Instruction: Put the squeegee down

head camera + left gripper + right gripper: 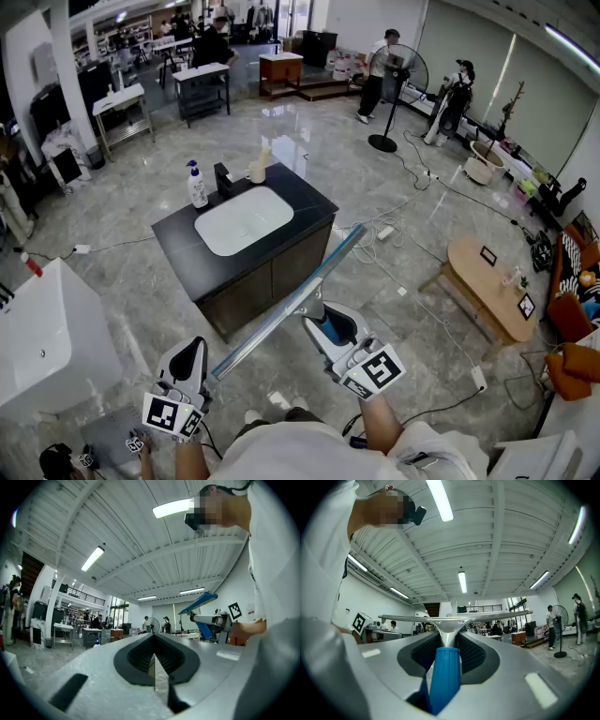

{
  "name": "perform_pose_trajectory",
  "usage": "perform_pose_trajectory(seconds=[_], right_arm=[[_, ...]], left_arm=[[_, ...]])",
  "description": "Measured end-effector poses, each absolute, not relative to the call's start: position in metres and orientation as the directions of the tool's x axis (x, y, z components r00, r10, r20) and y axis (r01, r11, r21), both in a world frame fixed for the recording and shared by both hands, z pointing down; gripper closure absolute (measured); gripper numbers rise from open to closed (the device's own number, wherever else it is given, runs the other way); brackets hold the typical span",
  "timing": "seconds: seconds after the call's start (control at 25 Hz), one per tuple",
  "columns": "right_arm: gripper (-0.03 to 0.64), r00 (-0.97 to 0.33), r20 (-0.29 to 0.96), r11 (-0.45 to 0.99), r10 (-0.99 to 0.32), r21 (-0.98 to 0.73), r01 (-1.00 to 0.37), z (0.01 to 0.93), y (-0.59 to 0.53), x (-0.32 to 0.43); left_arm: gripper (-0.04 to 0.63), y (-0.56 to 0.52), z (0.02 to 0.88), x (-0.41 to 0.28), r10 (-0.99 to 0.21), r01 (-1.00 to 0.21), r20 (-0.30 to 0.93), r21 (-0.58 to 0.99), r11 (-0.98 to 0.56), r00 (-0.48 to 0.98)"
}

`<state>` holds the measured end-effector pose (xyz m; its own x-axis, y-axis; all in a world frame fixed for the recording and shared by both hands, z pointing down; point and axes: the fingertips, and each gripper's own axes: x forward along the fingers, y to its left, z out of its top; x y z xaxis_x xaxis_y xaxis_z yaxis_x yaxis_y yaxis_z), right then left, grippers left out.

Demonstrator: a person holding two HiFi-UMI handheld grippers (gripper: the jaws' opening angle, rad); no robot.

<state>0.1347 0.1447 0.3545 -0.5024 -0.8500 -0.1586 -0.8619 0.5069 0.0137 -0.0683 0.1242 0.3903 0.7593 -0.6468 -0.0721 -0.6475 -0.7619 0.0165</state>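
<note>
squeegee [281,307] [446,672]: held in the air in front of the person, above the floor and on the near side of the vanity cabinet. Its blue handle is clamped in the right gripper. Its long blade runs crosswise beyond the jaw tips. In the head view the blade slants from the cabinet's near right corner down toward the left gripper.
floor [375,178]: grey polished stone with cables trailing across it.
vanity cabinet [281,272]: a dark, free-standing unit, set at an angle just beyond the blade.
white unit [47,337]: a large pale block at the left edge, well apart from the grippers.
wooden table [469,272]: low and oval, to the right, with small things on it that are too small to tell.
fan [401,67]: a standing fan at the far side, with people near it.
basin [242,220]: white, sunk in the cabinet top.
right gripper [326,326] [447,641]: its jaws grasp the squeegee's handle from both sides. The handle runs up between the dark pads, and the metal neck rises past the tips to the blade.
left gripper [189,352] [154,651]: its jaws are drawn together with nothing between them. In the head view the blade's lower end lies just beside it. In the left gripper view the blade shows off to the right, clear of the jaws.
soap bottle [197,186]: white with a blue pump, upright at the basin's far left.
faucet [223,178]: black, behind the basin and just beside the bottle.
</note>
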Motion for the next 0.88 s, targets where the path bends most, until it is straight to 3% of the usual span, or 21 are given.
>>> perform_pose_trajectory(seconds=[0.88], right_arm=[[0.479,-0.493,-0.147,0.496,-0.858,0.016,-0.868,0.358,0.140,0.141]], left_arm=[[0.600,0.121,0.392,-0.065,-0.653,-0.653,-0.067,0.017,-0.757,0.755]])
